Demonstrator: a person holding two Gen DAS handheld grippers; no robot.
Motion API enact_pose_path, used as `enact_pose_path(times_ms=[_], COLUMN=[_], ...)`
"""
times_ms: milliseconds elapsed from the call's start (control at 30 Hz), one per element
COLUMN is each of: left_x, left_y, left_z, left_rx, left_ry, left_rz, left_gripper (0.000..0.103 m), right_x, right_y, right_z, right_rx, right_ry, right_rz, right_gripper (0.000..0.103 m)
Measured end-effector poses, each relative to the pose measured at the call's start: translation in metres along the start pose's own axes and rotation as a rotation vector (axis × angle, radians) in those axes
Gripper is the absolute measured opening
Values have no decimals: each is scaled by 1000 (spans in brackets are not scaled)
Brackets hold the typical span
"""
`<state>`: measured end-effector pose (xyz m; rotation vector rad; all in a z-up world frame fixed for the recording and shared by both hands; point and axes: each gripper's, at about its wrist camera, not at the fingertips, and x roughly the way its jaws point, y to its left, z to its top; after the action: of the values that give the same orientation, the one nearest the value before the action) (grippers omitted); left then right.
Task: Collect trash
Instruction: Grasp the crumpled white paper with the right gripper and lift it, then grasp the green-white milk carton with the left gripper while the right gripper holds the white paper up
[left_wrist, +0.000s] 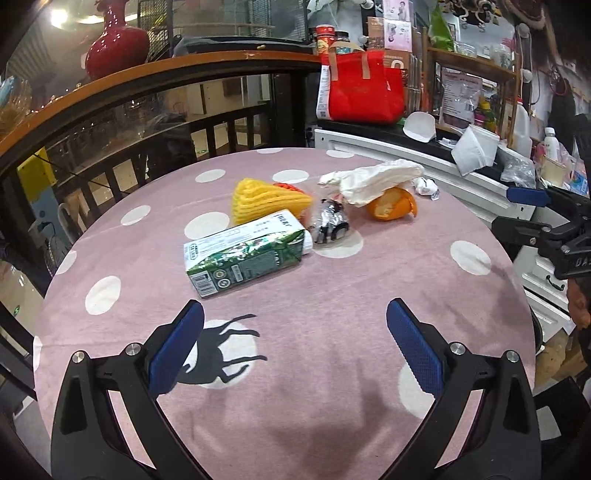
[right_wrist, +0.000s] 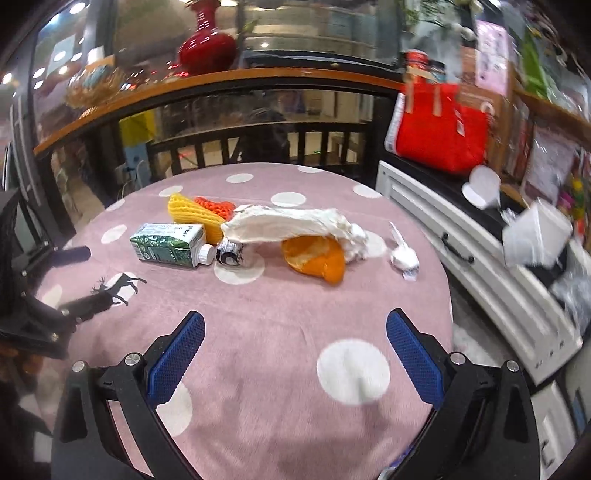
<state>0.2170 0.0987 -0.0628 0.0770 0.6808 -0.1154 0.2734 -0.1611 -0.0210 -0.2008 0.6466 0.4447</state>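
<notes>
Showing only rightward: crumpled wrapper (right_wrist: 404, 258).

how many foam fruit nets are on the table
2. The yellow net lies behind the carton; the orange net sits just behind the yellow one, mostly hidden in the left view. More could be hidden under the tissue.

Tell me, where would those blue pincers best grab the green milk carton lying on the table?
Probably across the carton body's two long flat sides, near the middle, coming down from above. It lies flat on the pink tablecloth, so its broad faces give the pads a parallel hold. The capped end touches the crumpled foil wrapper, so stay clear of it. The left gripper is open and closest.
</notes>
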Motion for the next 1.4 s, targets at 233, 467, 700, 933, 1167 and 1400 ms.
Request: enact_pose_path(times_ms=[233,467,700,933,1167,1400], left_x=[15,41,63,91,125,138], left_y=[23,47,57,51,48,37], left_z=[14,34,53,64,67,63], left_rx=[-40,-101,-58,168,331,397], left_ry=[29,64,64,143,274,309], left_rz=[-26,-68,-51,-65,-105,-55], left_gripper=[97,97,97,97,97,85], right_x=[44,82,106,119,103,77], right_y=[18,25,30,27,24,17], right_z=[31,51,55,54,63,76], right_rx=[-237,-381,-491,-520,-472,-381], right_ry=[19,42,52,87,39,-26], right_rz=[-39,-96,-143,-144,-122,-99], right_gripper=[95,84,71,17,8,8])
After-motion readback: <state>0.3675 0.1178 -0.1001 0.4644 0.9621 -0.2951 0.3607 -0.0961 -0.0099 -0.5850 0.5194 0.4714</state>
